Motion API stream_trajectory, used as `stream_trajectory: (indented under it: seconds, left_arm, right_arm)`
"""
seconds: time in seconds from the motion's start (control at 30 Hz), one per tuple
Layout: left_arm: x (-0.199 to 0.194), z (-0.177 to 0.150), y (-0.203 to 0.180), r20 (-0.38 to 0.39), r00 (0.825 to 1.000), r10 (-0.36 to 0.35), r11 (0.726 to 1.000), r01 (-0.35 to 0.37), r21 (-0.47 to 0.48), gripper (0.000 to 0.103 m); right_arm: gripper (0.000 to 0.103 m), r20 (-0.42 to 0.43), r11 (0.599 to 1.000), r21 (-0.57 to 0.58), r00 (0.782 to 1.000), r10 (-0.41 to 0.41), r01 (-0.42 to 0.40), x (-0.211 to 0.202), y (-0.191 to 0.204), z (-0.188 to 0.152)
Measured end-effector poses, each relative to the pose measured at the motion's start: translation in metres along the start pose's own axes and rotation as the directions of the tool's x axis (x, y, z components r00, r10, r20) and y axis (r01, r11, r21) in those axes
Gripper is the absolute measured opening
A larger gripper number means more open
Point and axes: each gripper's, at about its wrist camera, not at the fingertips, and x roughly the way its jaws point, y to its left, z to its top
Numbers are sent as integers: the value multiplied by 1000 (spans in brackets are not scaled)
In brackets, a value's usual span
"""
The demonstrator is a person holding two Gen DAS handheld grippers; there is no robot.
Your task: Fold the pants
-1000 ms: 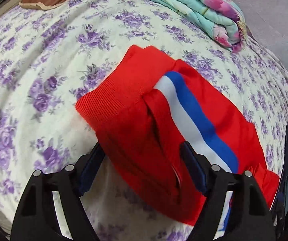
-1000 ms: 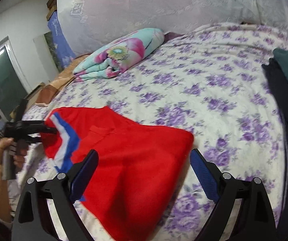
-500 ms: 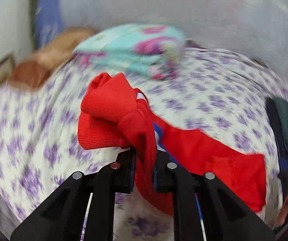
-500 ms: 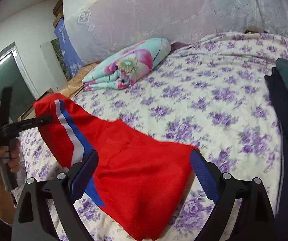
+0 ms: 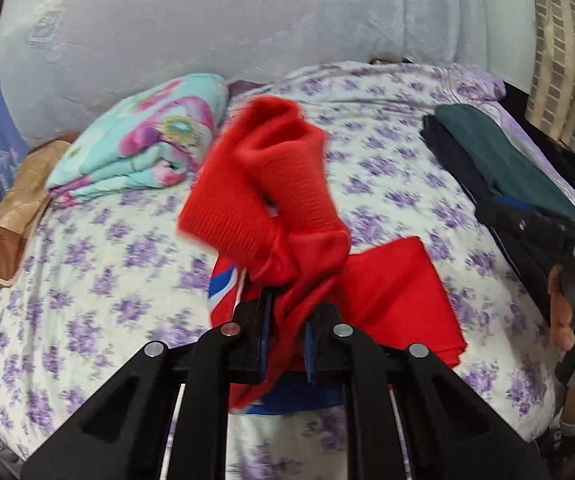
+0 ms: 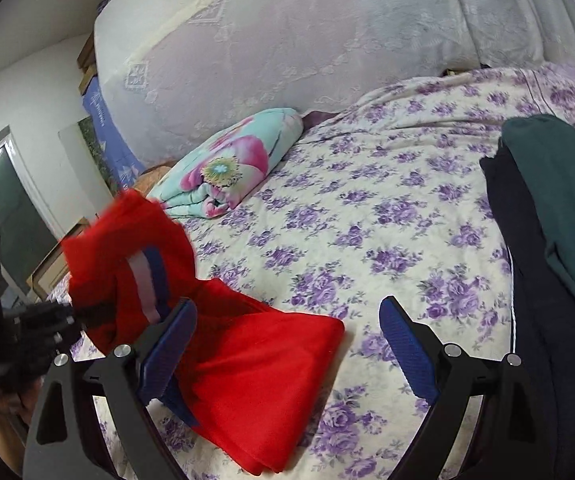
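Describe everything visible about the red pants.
The red pants are a smooth, thin-looking fabric with a ribbed waistband and a white and blue side stripe. The left gripper is shut on the bunched waist end, holding it raised off the floral bedsheet; the other end lies flat on the sheet. The right gripper is open and hovers over that part without gripping it.

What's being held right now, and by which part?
The left gripper is clamped on the red pants just below the ribbed waistband; the right gripper is open, holding nothing.

Matt red pants (image 5: 287, 200) of ribbed-cuffed cloth lie on a soft floral cotton-like bedsheet (image 5: 387, 184)
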Motion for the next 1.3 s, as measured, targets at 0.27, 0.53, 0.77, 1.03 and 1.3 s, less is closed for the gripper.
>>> stream_trajectory:
  seconds: [0.27,0.53,0.77,1.03,1.3]
  left_arm:
    - [33,-19,-36,-80,992,-93,996,93,-5,12]
    - [61,-37,-69,-148,981,-122,991,130,44,19]
    - [24,-32,-52,-150,960,-236,971,239,5,88]
    - [-4,-10,1,4,989,-146,984,146,-102,98]
    - [91,-30,22,-196,981,2,984,-36,-175,97]
  right_arm:
    - [93,5,1000,5,1000,7,-7,-1,-5,0]
    - [93,-60,996,51,996,73,-70,10,-12,-4]
    - [93,-132,998,24,989,61,-59,26,-6,-11]
    - [93,-235,994,35,966,109,-104,46,8,-17]
    - [57,-328,996,-71,944,31,-57,67,31,-30]
